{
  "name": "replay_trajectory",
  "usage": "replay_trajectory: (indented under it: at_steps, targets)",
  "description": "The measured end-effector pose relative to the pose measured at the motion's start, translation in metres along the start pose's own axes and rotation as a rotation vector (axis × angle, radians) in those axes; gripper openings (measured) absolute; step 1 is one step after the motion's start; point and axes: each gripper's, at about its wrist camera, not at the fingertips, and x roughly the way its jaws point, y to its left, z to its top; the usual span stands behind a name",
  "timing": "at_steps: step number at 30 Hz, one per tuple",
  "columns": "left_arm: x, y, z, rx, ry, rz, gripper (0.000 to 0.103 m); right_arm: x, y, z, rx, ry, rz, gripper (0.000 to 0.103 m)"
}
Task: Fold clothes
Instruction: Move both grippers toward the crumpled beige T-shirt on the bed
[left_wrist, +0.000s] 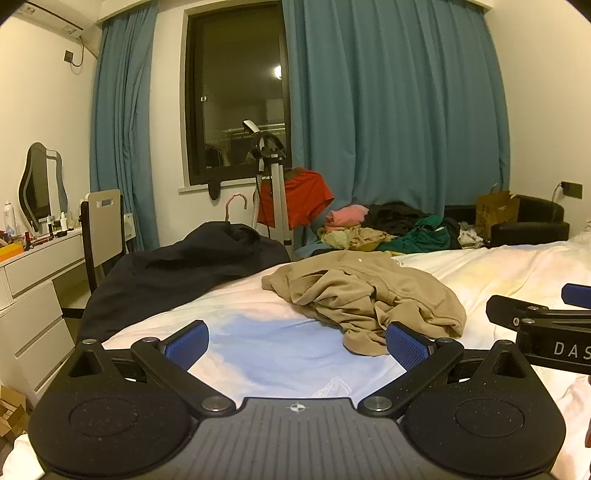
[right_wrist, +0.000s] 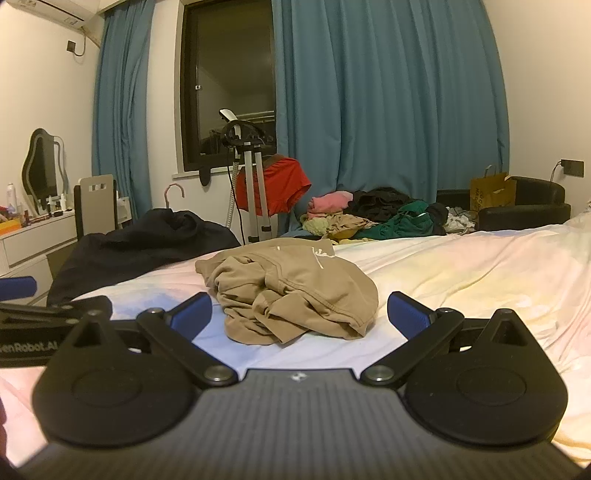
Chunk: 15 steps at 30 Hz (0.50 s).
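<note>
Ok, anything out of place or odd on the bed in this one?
Only the expected mess: the tan garment lies crumpled in a heap on the bed sheet, unfolded. A dark garment slumps over the bed's far-left edge. Both grippers hover open, holding nothing.

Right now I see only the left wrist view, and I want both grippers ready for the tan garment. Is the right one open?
Observer: Yes. The right gripper is wide open and holds nothing.
Operator: Is the garment lined up with it?
Observer: The tan garment lies crumpled straight ahead of its fingers, untouched.
Operator: Any marking to orient by?
Observer: White lettering shows near its far edge.
</note>
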Motion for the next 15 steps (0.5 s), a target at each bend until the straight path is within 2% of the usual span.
replay_trajectory:
  at_steps: [6,13,15]
  targets:
    - [-0.004,-0.001,0.009,-0.011,-0.004,0.006,0.103,0.0,0.004,0.004,0.007,0.003,0.005,0.103]
    - [-0.006,0.002,0.014,-0.021,-0.012,0.007,0.103,-0.002,-0.011,-0.003,0.006,-0.001,0.008,0.103]
    - [-0.008,0.002,0.014,-0.019,-0.015,0.004,0.103,0.0,-0.002,0.001,0.007,0.0,0.003,0.103]
